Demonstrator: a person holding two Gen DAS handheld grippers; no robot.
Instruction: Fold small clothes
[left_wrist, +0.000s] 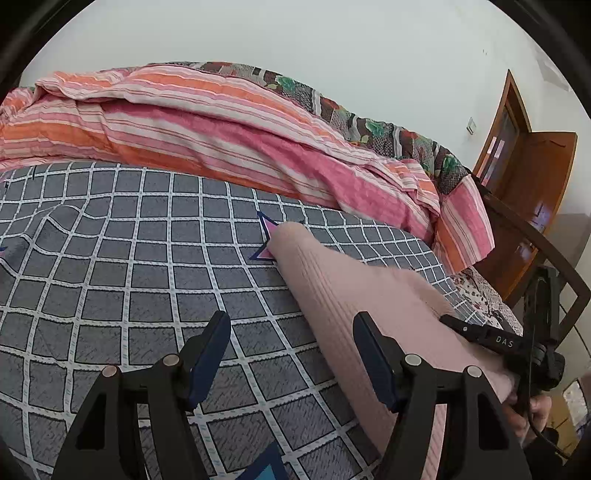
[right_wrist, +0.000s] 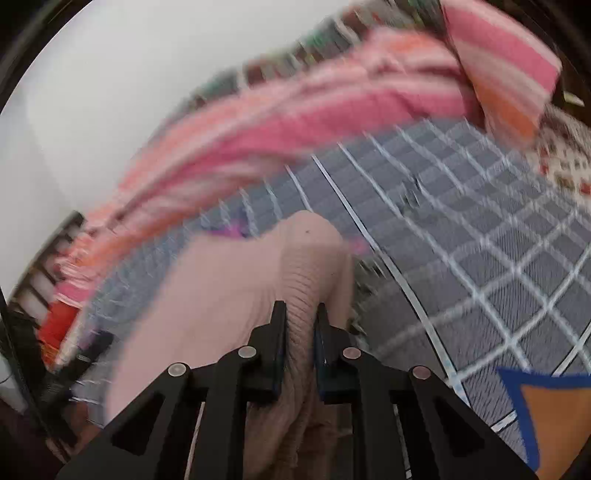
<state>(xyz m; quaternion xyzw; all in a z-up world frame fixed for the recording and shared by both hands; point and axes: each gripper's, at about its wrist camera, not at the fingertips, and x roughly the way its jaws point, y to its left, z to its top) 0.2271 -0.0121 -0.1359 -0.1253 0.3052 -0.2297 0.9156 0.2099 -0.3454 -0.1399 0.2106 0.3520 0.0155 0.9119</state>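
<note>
Right claw pinching a ridge of soft pink knit on the bed; left claw open and empty beside it.

The right claw (right_wrist: 299, 332) has its jaws nearly together on a bunched fold of the pink ribbed garment (right_wrist: 236, 295), the pads pressing the cloth from both sides. The left claw (left_wrist: 291, 354) stands well open with nothing between its fingers, over the grey checked bedsheet (left_wrist: 129, 258), with the garment just beside its right-hand finger. The garment lies stretched across the sheet, its far end over a pink star patch (left_wrist: 266, 240), and a striped quilt (left_wrist: 221, 122) is heaped behind it. The knit looks light, limp and stretchy, so it will likely sag and drag rather than hold a crease. It seems best gripped at an edge or corner, through all layers, rather than mid-panel.
</note>
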